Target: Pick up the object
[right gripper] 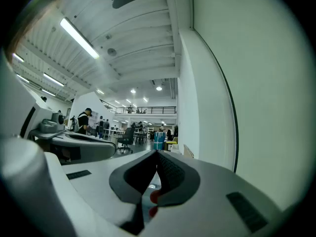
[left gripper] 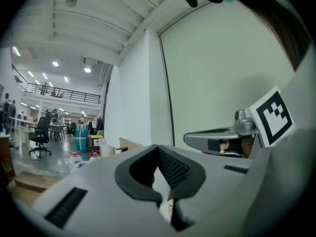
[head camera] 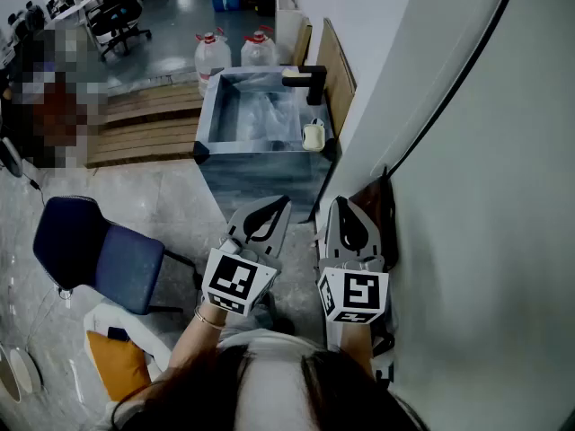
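Dark hair [head camera: 269, 384] fills the frame's bottom edge, w/ both hand-held grippers just beyond it, marker cubes facing up.

Task status, as I judge it: not begun. Nothing is lifted and nothing touched. L gripper [head camera: 282, 205] and R gripper [head camera: 340, 205] hang side by side, near each other but apart, over the floor in front of a steel sink unit [head camera: 205, 128]. The likely target, and this is only my guess, is the small cream obj [head camera: 313, 136] on the sink's right rim, just below the black faucet [head camera: 310, 77]. It sits well ahead of both tips. Left to do: approach, open, close on it, lift.

Gripper state: the left gripper view shows the L jaws w/ tips met, only the moulded teardrop hollow btwn the pads, and nothing in it. The right gripper view reads the same for R: tips together, empty.

Surroundings: blue chair [head camera: 99, 250] at left, white wall [head camera: 467, 196] close on the right, water bottles [head camera: 213, 54] behind the sink.
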{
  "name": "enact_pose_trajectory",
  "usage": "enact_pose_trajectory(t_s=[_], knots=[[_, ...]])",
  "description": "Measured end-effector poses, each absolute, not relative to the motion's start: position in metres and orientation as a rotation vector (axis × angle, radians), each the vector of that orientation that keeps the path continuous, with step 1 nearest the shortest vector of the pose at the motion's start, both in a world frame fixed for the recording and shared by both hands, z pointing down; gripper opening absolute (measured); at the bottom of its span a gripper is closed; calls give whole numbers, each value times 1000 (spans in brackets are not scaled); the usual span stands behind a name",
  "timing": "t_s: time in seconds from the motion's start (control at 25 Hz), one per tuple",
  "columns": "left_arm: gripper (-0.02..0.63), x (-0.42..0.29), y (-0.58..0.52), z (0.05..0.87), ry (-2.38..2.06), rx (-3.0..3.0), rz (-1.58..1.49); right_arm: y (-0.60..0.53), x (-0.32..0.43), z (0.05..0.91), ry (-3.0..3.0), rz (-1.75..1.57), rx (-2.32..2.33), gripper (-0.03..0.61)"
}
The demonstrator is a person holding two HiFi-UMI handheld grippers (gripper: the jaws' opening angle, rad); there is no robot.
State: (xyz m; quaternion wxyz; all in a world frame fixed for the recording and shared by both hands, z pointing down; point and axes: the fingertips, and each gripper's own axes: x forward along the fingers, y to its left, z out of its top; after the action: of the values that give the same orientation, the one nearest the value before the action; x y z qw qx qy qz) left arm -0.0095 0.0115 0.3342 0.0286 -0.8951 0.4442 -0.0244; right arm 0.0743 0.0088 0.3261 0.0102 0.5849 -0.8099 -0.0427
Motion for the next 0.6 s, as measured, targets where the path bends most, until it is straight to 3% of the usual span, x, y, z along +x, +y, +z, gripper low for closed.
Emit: enact_pose_trajectory(t_s=[0.6], knots=[[8, -45, -44, 341, 1277, -2801, -63, -43, 43, 328, -2506, -168, 1896, 25]])
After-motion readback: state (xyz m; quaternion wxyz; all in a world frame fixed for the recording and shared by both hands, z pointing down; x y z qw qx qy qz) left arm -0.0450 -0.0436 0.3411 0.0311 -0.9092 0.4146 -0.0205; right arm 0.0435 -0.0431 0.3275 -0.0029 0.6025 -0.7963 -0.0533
